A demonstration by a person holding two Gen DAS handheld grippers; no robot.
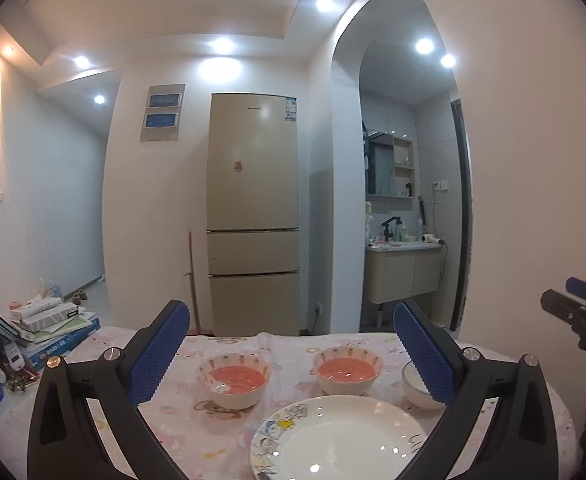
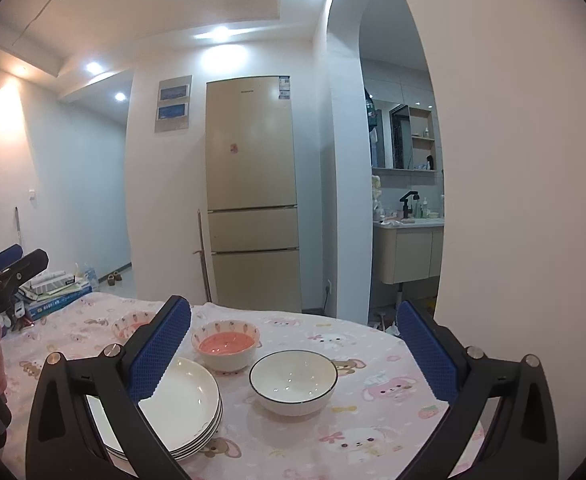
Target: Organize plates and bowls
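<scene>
Both claws hang above the bench [image 2: 373, 360], which wears a pink cartoon-print cloth. The left claw [image 1: 293, 350] is spread wide, nothing between its blue pads [image 1: 161, 354]; under it sit two bowls with pink insides, one left [image 1: 233, 378] and one right [image 1: 347, 370], well apart, and a cartoon-decorated plate [image 1: 339, 438] close in front. A small white bowl [image 1: 415, 386] peeks out behind the right finger. The right claw [image 2: 295, 354] is equally wide and holds nothing. Below it stands a white bowl with a dark rim [image 2: 293, 382], just beside a stack of white plates [image 2: 173, 412] partly hidden by the left finger. Behind them rests a pink-lined bowl [image 2: 225, 344], another [image 2: 131, 326] farther left. A beige fridge [image 2: 253, 192] stands against the far wall.
</scene>
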